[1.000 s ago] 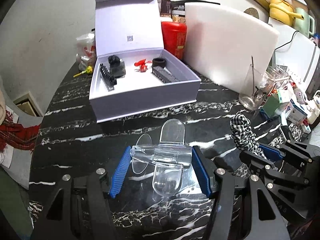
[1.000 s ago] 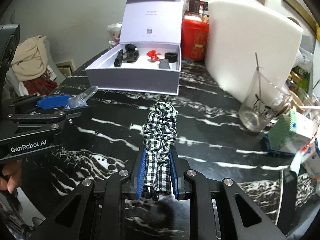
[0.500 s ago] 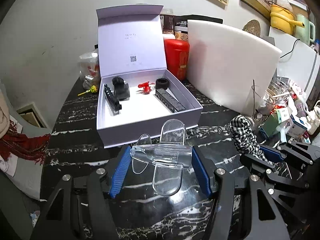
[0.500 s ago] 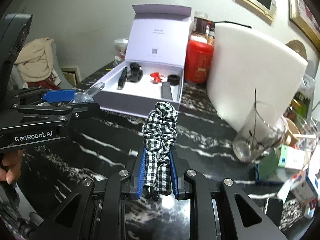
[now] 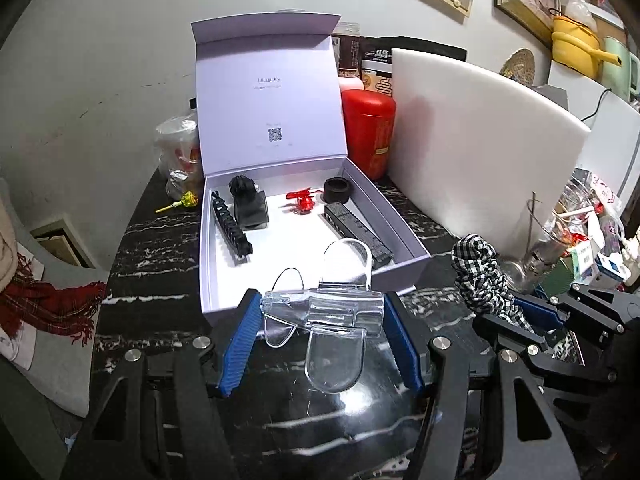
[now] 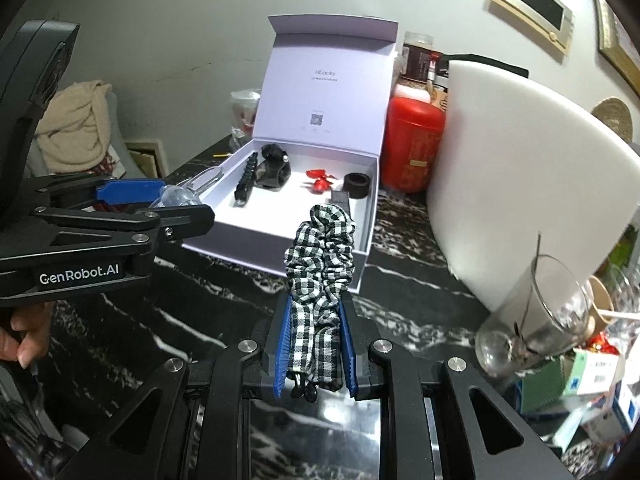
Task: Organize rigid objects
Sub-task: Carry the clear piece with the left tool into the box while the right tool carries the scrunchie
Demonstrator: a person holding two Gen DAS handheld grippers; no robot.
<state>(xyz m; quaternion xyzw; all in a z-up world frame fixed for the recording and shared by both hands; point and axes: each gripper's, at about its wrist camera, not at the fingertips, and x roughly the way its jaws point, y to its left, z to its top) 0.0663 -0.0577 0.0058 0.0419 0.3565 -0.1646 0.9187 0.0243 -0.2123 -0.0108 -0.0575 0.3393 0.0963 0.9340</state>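
Both hand-held grippers loaded, hovering just in front of the open white box [image 5: 404,276].

L hand-held gripper [image 5: 322,332] clamped on clear plastic clip [image 5: 328,316], held crosswise btwn blue pads, above the bench [image 5: 152,248] at the box's near wall. R hand-held gripper [image 6: 314,344] clamped on checkered scrunchie [image 6: 320,260], which sticks up past the fingertips, near the box's right front corner. Inside box: black comb [image 5: 232,226], black bottle [image 5: 249,204], red clip [image 5: 302,202], black ring [image 5: 337,190], black bar [image 5: 356,236]. Box lid upright. Red canister [image 5: 368,132] and white board [image 5: 480,152] behind/right of box.

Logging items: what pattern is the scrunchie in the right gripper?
Black-and-white gingham check scrunchie, clearest in the right wrist view.
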